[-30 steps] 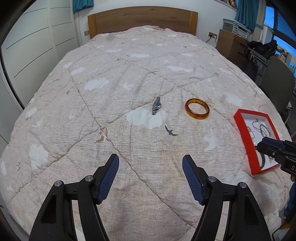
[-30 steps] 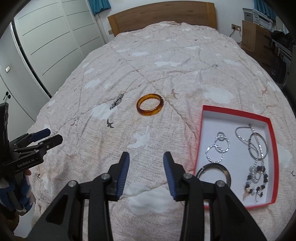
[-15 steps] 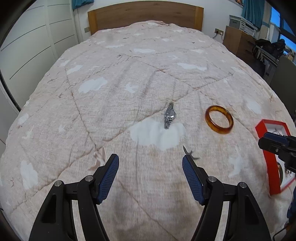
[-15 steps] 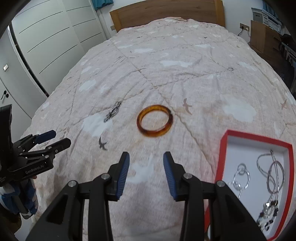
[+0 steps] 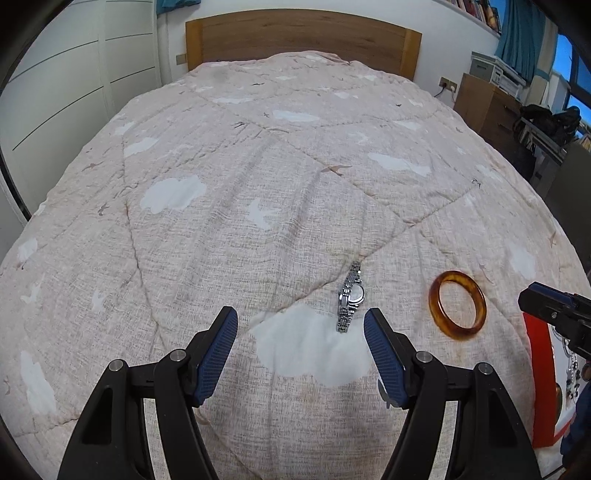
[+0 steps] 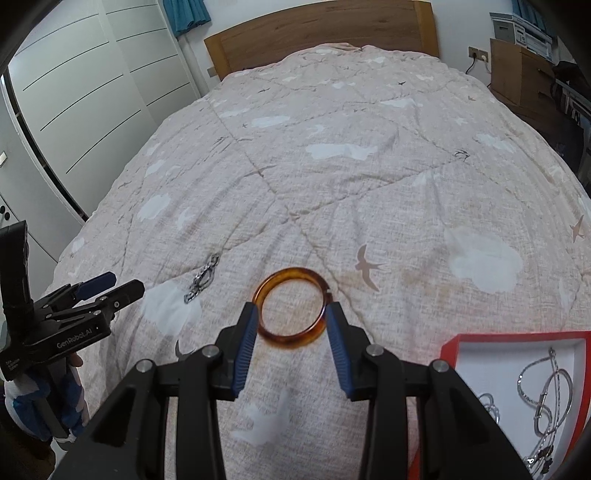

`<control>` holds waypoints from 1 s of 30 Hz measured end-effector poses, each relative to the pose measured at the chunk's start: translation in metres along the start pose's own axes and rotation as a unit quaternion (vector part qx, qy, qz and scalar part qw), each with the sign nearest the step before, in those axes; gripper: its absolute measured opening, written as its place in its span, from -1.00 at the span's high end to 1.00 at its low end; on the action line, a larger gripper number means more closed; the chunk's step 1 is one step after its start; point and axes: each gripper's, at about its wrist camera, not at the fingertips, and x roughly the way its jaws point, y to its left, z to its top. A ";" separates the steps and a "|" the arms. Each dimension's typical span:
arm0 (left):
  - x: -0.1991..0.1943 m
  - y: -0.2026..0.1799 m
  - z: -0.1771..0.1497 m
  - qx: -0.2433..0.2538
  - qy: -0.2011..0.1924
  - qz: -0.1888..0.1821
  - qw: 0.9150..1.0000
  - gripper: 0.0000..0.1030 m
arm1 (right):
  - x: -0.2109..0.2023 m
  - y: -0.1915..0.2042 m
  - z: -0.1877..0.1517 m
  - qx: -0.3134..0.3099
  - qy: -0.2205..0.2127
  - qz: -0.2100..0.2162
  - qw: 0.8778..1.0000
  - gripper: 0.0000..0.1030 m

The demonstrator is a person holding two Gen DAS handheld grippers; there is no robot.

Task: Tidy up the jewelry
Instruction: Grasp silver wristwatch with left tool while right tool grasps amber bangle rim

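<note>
Amber bangle (image 6: 290,308) between parted right gripper (image 6: 290,325) jaws, on quilt (image 6: 332,184)

We see a bed quilt (image 5: 229,236) with clouds and birds, a wooden headboard (image 5: 303,35), and white wardrobe doors (image 6: 92,96).

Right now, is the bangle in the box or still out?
Out. The bangle lies flat on the quilt, between the open right gripper fingers, left of the red box.
</note>
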 end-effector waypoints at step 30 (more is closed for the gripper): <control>0.074 -0.028 0.006 0.028 0.027 -0.027 0.999 -0.28 | 0.054 -0.012 -0.001 0.027 0.020 -0.010 0.999 0.14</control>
